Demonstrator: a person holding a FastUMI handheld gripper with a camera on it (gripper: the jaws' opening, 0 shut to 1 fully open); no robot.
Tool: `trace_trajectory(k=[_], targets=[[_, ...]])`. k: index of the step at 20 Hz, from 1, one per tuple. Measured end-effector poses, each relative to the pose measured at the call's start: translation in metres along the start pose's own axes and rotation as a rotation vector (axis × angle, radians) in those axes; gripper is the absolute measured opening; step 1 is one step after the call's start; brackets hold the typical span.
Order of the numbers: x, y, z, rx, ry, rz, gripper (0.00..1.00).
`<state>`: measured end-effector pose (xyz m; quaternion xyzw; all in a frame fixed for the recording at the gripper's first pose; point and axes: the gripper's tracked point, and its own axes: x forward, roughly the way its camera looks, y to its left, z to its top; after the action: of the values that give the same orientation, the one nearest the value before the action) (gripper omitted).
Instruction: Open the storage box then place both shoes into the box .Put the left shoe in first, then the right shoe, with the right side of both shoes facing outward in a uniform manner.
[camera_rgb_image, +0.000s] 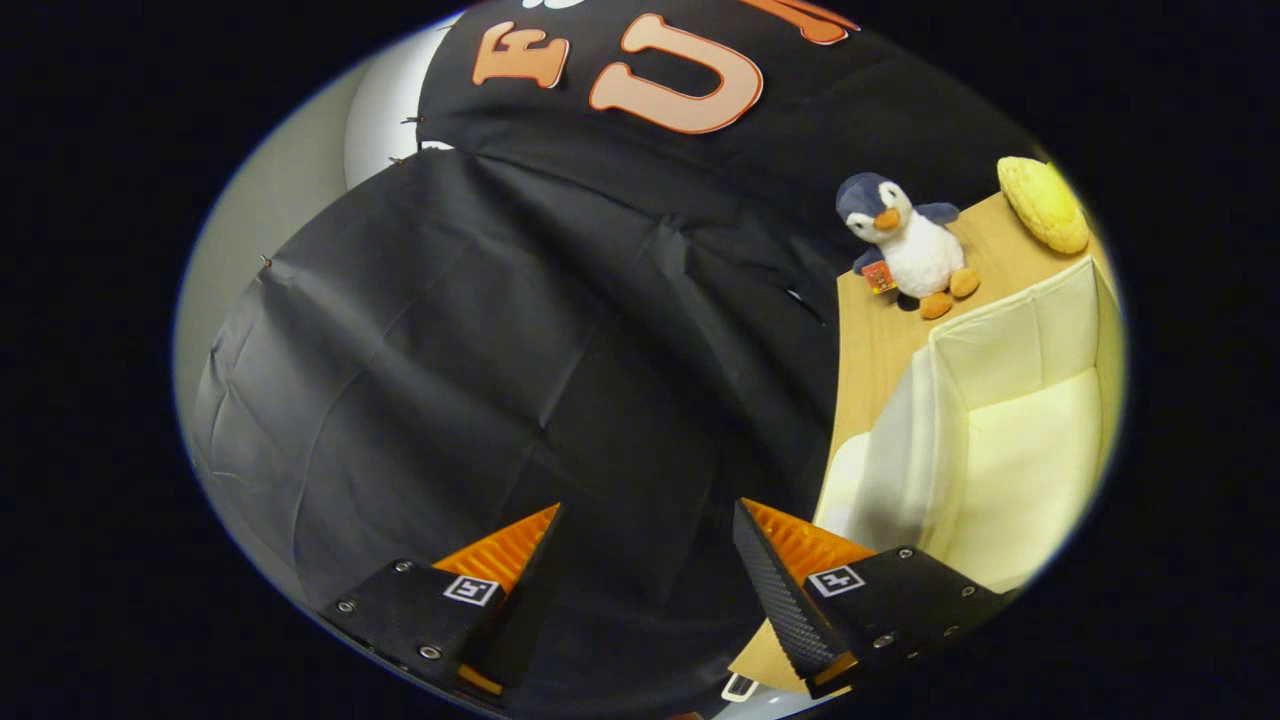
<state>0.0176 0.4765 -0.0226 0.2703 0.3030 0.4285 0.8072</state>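
Cream storage box (1010, 440) beside hand-held gripper (648, 520)

matt cream fabric storage box (1010, 440), smooth wooden table (880, 340), plush penguin (905, 245).

Looks like test booth set up like home room. Black cloth wall (480, 350) hangs all around. Wood table (880, 340) holds toy penguin (905, 245), yellow cushion (1045, 203), cream cloth box (1010, 440). Gripper (645, 570) fingers spread wide, nothing between them, black cloth beyond.
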Motion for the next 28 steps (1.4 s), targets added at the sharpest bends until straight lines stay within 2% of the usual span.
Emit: trace_trajectory(k=[8, 16, 22, 28], targets=[[-0.074, -0.091, 0.043, -0.047, -0.11, -0.19, 0.97], [-0.206, -0.222, 0.076, -0.113, -0.208, -0.52, 0.98], [-0.315, -0.31, 0.073, -0.155, -0.207, -0.804, 0.98], [-0.381, -0.375, 0.074, -0.221, -0.181, -1.012, 0.98]])
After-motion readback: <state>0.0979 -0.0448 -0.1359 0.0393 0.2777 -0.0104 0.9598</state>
